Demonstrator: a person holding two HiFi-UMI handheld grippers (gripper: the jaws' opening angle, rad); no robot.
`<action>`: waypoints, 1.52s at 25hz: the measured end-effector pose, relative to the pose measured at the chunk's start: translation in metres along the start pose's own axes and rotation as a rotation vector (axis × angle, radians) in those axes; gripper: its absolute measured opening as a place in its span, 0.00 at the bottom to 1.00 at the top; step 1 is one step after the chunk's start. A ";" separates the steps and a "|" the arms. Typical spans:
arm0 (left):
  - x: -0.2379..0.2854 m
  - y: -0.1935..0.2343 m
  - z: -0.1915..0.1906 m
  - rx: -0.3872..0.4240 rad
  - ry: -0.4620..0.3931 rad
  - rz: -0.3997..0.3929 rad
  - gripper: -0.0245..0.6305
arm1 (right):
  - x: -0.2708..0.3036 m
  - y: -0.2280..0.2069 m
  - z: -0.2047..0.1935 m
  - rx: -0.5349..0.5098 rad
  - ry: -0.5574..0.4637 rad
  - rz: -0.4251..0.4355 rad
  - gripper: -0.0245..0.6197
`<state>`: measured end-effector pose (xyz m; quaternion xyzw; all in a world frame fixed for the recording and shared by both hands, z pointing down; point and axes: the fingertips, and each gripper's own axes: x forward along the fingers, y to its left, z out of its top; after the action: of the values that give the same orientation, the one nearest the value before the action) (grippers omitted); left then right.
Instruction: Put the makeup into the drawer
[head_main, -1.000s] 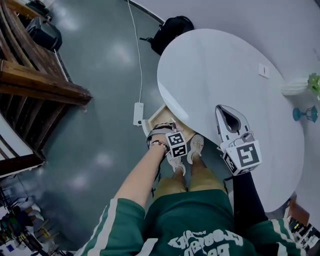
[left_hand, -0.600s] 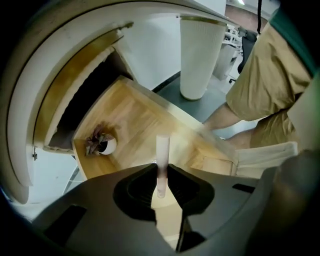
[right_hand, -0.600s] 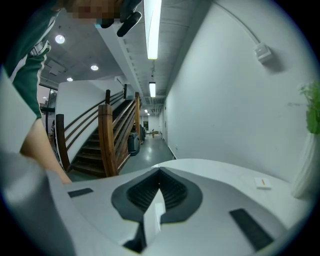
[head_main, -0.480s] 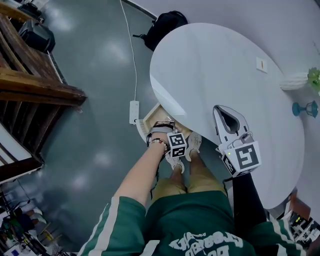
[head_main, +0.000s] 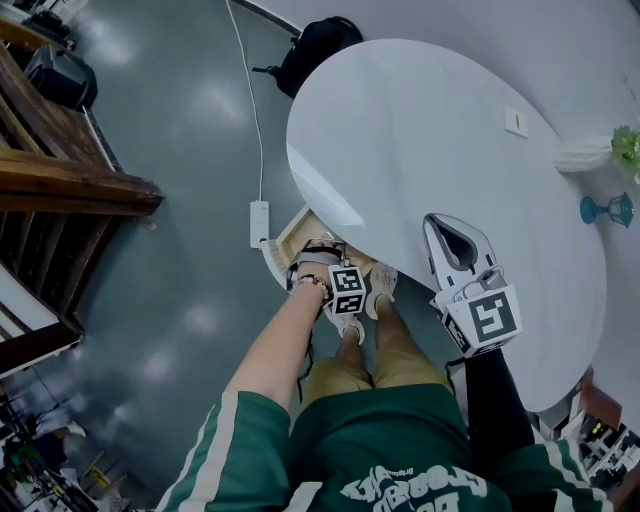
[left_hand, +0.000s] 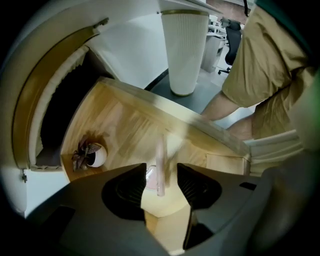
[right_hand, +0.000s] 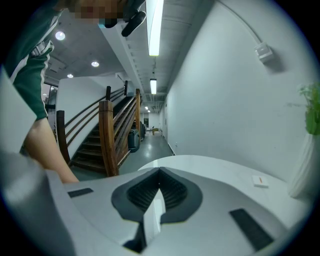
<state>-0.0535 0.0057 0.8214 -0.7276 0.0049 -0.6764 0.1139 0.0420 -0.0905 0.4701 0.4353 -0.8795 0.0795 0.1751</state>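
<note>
At nine o'clock from the jaws in the left gripper view, a small white pot (left_hand: 95, 155) is sitting in the corner of the open wooden drawer (left_hand: 125, 125). The left claw (left_hand: 161, 172) is pointing straight down over the drawer floor, and its jaws have just been opening. They are standing apart with a slim pink makeup stick (left_hand: 160, 150) upright between them. The stick is blurred, with a gap showing on each side, so it is looking released rather than pinched. Whether it is touching the wood I cannot tell.

The stick is likely light, stiff and smooth, so it may slip or roll. A hold across its middle should be safest.

The ribbed table leg (left_hand: 184, 50) is rising at twelve o'clock. At three o'clock in the head view, the right claw (right_hand: 159, 192) is hovering over the white table (head_main: 430, 130), jaws together and empty.
</note>
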 end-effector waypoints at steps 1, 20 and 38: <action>0.001 -0.001 0.000 0.002 -0.002 -0.011 0.36 | 0.000 0.000 0.000 0.000 0.000 0.000 0.05; -0.127 0.059 -0.030 -0.697 -0.255 0.221 0.41 | -0.006 0.027 0.060 -0.007 -0.150 0.022 0.04; -0.397 0.116 -0.092 -1.221 -0.795 0.802 0.49 | -0.040 0.062 0.133 -0.044 -0.325 -0.003 0.05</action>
<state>-0.1609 -0.0577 0.4164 -0.7892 0.5893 -0.1556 -0.0753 -0.0166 -0.0626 0.3327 0.4397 -0.8972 -0.0115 0.0402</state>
